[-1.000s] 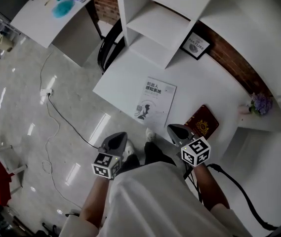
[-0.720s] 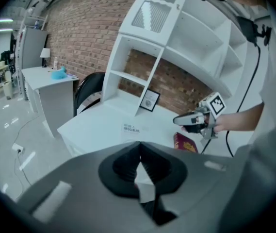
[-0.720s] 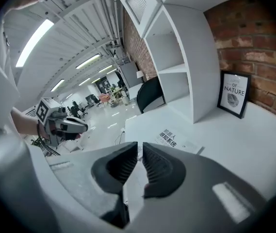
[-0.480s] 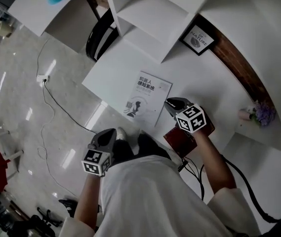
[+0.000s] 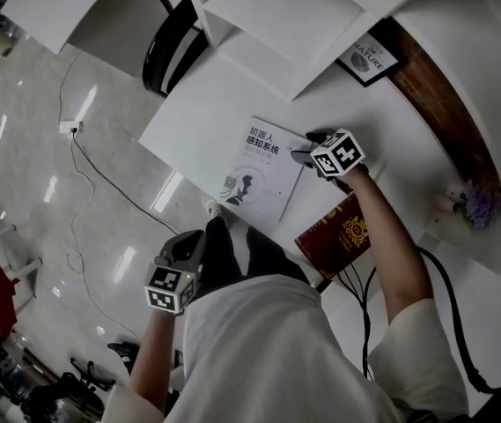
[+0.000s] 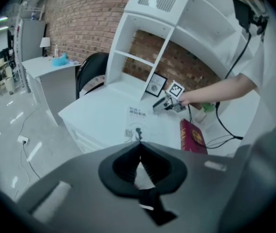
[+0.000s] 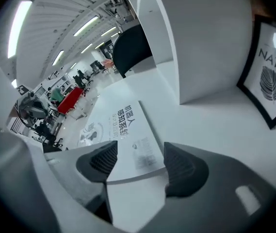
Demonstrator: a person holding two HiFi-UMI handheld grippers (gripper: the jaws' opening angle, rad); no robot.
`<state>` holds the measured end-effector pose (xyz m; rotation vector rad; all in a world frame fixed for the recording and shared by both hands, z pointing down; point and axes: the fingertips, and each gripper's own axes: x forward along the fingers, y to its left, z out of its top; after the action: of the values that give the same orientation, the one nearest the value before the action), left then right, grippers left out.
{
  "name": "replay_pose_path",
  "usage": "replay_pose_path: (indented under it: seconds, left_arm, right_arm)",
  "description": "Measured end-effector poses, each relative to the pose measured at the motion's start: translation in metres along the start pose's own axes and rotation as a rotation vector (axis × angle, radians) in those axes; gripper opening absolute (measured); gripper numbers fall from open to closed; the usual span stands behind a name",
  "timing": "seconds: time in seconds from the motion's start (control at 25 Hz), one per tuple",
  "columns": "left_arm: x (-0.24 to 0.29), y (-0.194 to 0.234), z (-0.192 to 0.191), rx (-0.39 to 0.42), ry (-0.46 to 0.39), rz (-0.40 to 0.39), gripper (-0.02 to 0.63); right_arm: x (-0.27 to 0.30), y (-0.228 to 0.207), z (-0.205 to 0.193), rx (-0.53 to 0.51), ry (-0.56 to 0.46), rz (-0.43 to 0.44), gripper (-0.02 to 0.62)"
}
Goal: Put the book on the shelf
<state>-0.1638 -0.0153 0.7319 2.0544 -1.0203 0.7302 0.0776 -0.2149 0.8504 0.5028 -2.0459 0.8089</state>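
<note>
A white book (image 5: pixel 263 170) with black print lies flat on the white desk (image 5: pixel 197 113). A dark red book (image 5: pixel 342 236) lies to its right, near the desk's front edge. My right gripper (image 5: pixel 303 154) hovers over the white book's far right corner. Its jaws have just been opening, and that corner of the white book (image 7: pixel 125 130) lies between them, untouched by the pads. My left gripper (image 5: pixel 188 247) hangs shut and empty close to my body, off the desk's front edge. From the left gripper view I see the white book (image 6: pixel 137 120), the red book (image 6: pixel 191 136) and the right gripper (image 6: pixel 163 104).
A white shelf unit (image 5: pixel 259 16) stands at the back of the desk, with a framed picture (image 5: pixel 369 55) leaning beside it. Purple flowers (image 5: pixel 477 205) sit at the right. A black chair (image 5: pixel 164 47) stands left of the desk. A cable (image 5: pixel 83 161) runs across the floor.
My right gripper has moved from near my body out over the desk to the white book's corner, and its jaws have opened. The left gripper has sunk a little.
</note>
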Motion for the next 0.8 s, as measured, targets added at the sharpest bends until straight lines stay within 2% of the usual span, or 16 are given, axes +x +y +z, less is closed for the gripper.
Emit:
replay_pose_path:
  seconds: [0.16, 0.32, 0.68, 0.8]
  left_arm:
    - [0.003, 0.009, -0.006, -0.018, 0.016, -0.001, 0.008]
    - [0.007, 0.018, -0.013, -0.036, 0.039, -0.009, 0.008]
    - [0.031, 0.059, -0.030, -0.095, 0.067, -0.060, 0.014]
    - [0.045, 0.068, -0.032, -0.079, 0.103, -0.096, 0.065]
  right_arm:
    - [0.013, -0.007, -0.004, 0.025, 0.035, 0.029, 0.336]
    - [0.023, 0.000, -0.008, -0.005, 0.059, 0.058, 0.359]
    - [0.031, 0.028, -0.020, -0.219, 0.119, 0.006, 0.390]
    - [0.035, 0.045, -0.022, -0.285, 0.123, -0.019, 0.388]
